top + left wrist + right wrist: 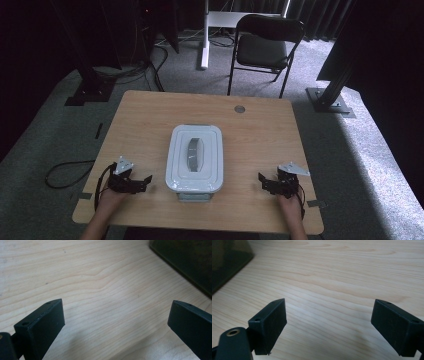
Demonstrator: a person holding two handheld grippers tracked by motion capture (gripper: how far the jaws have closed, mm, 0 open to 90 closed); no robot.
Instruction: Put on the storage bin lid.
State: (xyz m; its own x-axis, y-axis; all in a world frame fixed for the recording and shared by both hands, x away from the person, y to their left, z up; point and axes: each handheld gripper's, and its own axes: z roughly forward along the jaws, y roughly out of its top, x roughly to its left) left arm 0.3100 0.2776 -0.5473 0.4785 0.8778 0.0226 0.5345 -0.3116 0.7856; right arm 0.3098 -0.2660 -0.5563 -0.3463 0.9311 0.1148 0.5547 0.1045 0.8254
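So we've got the wooden worktop (150, 115) with the white lidded box (195, 157) sitting dead centre, grey handle on top. Our left tool (146, 178) rests at about 8 o'clock from the box, our right tool (261, 177) at 4 o'clock, both near it without touching. Both have jaws spread wide, nothing between them but bare wood.

Bare table (150, 120) beside each claw, lidded box (195, 157) between them
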